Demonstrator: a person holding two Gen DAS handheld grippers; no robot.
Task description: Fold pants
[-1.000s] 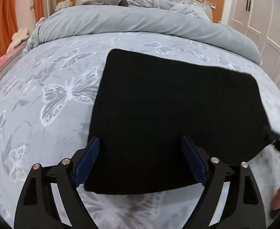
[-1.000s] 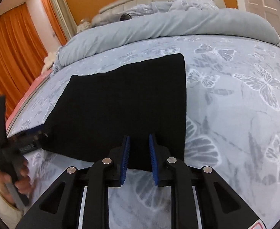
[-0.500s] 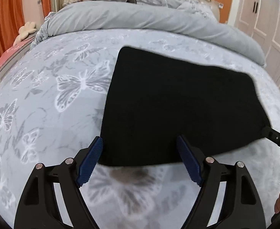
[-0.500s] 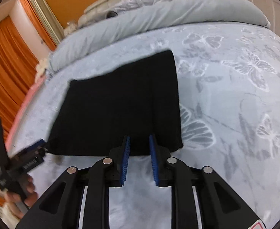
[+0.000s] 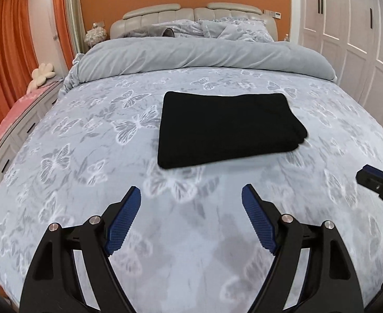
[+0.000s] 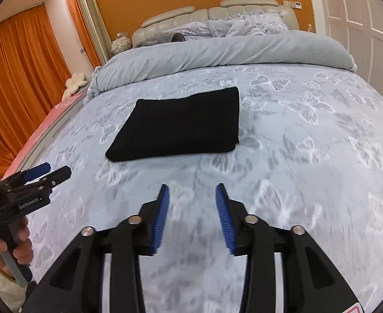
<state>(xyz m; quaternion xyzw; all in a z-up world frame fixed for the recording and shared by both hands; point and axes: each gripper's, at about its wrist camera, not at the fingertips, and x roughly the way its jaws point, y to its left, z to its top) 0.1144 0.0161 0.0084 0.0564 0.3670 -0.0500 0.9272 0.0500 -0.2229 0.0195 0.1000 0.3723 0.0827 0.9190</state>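
Note:
The black pants lie folded into a flat rectangle on the butterfly-print bed cover, and they show again in the right wrist view as the same dark rectangle. My left gripper is open, well short of the near edge of the pants, with only bed cover between its blue pads. My right gripper hovers short of the pants too; its jaws are opening and hold nothing. Each gripper shows at the edge of the other's view: the right one, the left one held by a hand.
A rolled grey duvet lies across the bed beyond the pants, with pillows and a padded headboard behind. Orange curtains hang at the left, white wardrobe doors stand at the right. A pink-topped bench runs along the bed's left side.
Both grippers have pulled back and risen away from the pants, which now lie free on the bed. The right gripper's pads, nearly together before, now stand apart.

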